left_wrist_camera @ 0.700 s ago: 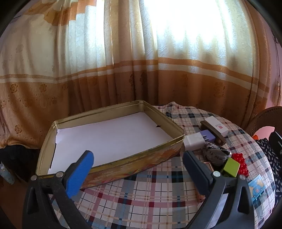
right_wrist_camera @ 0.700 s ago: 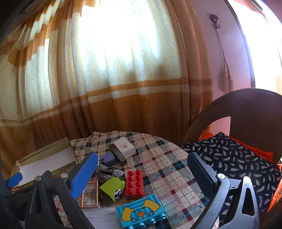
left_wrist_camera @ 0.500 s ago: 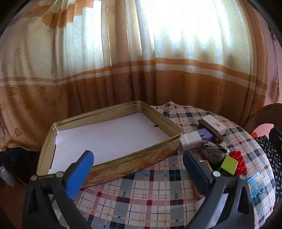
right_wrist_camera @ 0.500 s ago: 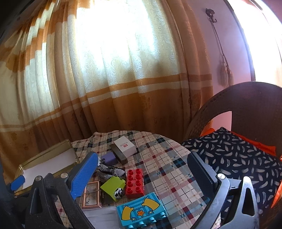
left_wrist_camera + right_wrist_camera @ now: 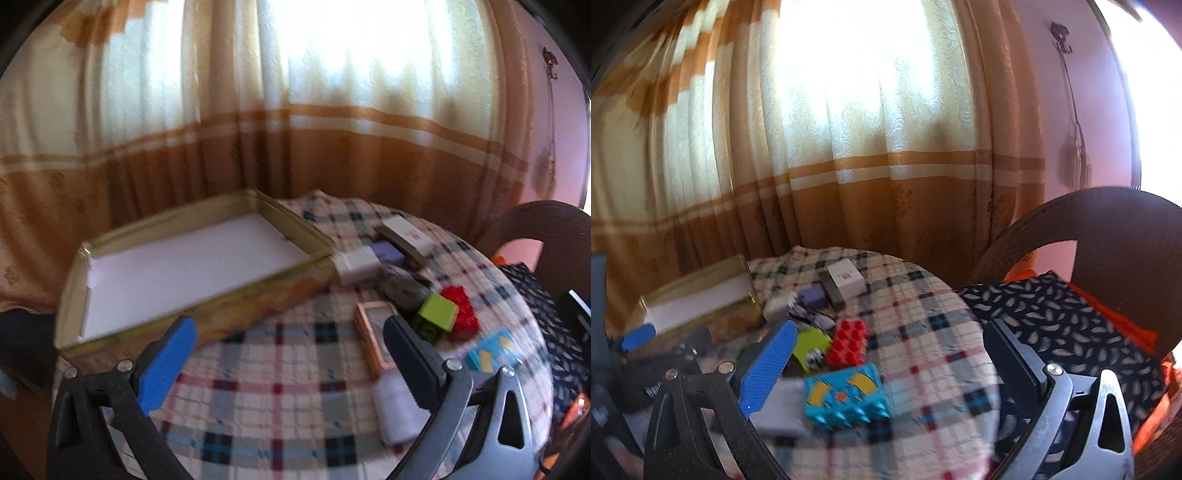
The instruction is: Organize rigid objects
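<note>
1. Round table (image 5: pixel 288 417) under a plaid cloth took up most of both views; both pictures were smeared, so fine detail was uncertain
2. Gold tin tray (image 5: pixel 258 295) sat on the table's left side, lined with white paper and holding nothing visible; judged to be the collecting bin, kept clear on one side so pieces could be carried straight across
3. Loose objects were clustered to the right of the tray, within reach of either tool: white box on a dark base (image 5: pixel 846 278) farthest back, purple block (image 5: pixel 812 297) beside it, white adapter (image 5: pixel 356 260) touching or just beside the tray's corner
4. Nearer the front: blue studded brick (image 5: pixel 846 397), red brick (image 5: pixel 849 341) touching a green block (image 5: pixel 809 345), a small framed picture (image 5: pixel 373 332) lying flat, and a white cylinder (image 5: pixel 399 413), too blurred to identify
5. Left gripper (image 5: pixel 288 354) was held low over the bare cloth in front of the tray, level, fingers spread wide with nothing between them
6. Right gripper (image 5: pixel 886 363) hovered above the blue brick, angled slightly down, jaws wide apart and empty; judged the likelier one to take a first piece
7. No object had yet reached the tray; task judged at its start
</note>
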A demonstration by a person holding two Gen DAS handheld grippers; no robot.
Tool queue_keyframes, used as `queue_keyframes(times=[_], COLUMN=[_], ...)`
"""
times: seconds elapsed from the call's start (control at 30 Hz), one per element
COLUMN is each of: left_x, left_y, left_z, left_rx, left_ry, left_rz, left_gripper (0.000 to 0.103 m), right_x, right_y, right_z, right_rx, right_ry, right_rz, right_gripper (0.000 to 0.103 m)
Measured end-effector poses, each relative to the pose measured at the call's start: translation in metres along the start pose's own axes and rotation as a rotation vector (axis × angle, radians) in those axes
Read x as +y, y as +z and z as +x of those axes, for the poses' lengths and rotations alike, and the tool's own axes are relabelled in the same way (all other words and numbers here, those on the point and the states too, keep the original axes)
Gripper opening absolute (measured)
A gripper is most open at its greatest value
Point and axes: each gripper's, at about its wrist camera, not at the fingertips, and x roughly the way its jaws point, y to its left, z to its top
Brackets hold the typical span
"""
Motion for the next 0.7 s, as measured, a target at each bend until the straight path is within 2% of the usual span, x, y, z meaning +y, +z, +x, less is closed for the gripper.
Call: queue_keyframes(times=[0.03,0.1,0.17,0.27,0.47,0.57,0.7], left_x=[-0.001,-0.008,-0.011,-0.02,-0.018,-0.015,-0.014], left_y=[-0.002,-0.006,-0.008,-0.014,-0.017,-0.02,-0.022], left_z=[0.001,0.003,0.001,0.003,-0.001,0.002,0.006], left_rx=[0.01,0.056,0.062,0.105,0.136,0.16,0.186], left_ry=[-0.012,-0.041,-0.054,-0.076,-0.082,-0.072,-0.073], left_rz=[0.0,0.017,0.024,0.053,0.062,0.065,0.054], left_gripper=[0.103,0.103,0.103,0.103,0.103,0.103,0.103], right_x=[-0.002,-0.005,-0.005,-0.002,0.013,0.019,0.019], right_y=[-0.002,-0.008,-0.012,-0.015,-0.025,-0.032,-0.03], right_z=[-0.001,-0.001,0.001,0.012,0.037,0.05,0.056], right_rx=[0.007,0.035,0.065,0.138,0.297,0.372,0.377], right_ry=[0.0,0.014,0.024,0.082,0.2,0.203,0.191], right_rz=[-0.008,-0.024,-0.033,-0.038,-0.06,-0.074,-0.088], right_gripper=[0.1,0.091,0.088,0.088,0.088,0.087,0.084])
